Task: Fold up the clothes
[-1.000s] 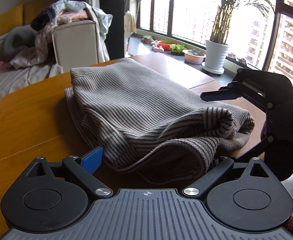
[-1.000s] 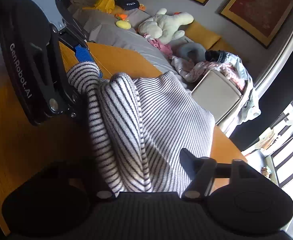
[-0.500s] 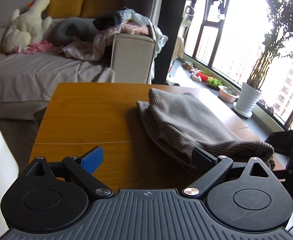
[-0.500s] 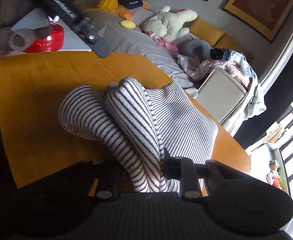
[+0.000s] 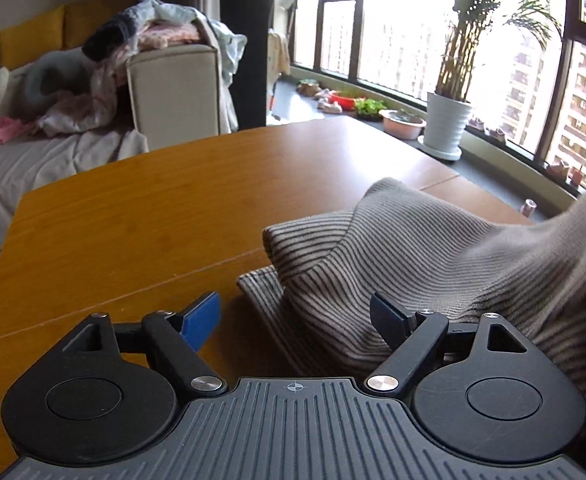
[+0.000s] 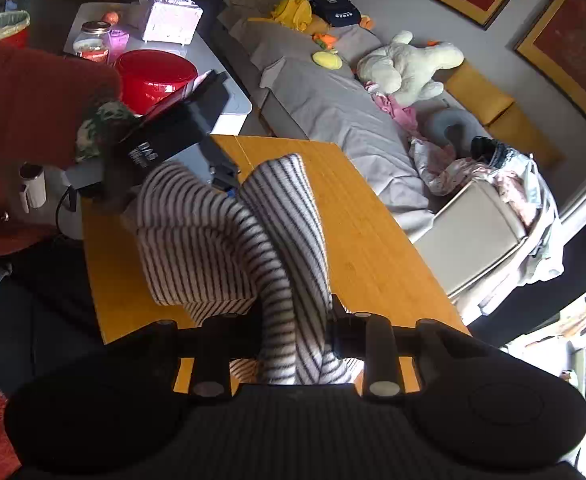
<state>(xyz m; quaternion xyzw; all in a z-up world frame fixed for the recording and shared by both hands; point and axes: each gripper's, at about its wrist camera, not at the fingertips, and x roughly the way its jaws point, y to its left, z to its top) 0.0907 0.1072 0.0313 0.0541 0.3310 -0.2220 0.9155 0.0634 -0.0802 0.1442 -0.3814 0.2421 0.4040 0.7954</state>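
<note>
A grey striped knit garment [image 5: 421, 248] lies bunched on the wooden table [image 5: 141, 208]; its right part is lifted off the table. My left gripper [image 5: 293, 320] is open, low over the table, with the garment's near edge between its blue finger [image 5: 201, 316] and black finger [image 5: 389, 320]. In the right wrist view my right gripper [image 6: 293, 332] is shut on a fold of the striped garment [image 6: 269, 240] and holds it up above the table [image 6: 373, 240]. The left gripper's body [image 6: 173, 136] shows beyond the cloth.
A sofa [image 6: 333, 108] with a plush toy [image 6: 409, 68] and a heap of clothes [image 5: 105, 80] stands past the table. A potted plant [image 5: 447, 120] stands by the window. A white side table holds a red bowl [image 6: 153, 76].
My right gripper has lifted its fold of the garment higher, raising the cloth off the table. My left gripper has let go of the cloth, pulled back and now faces its near edge.
</note>
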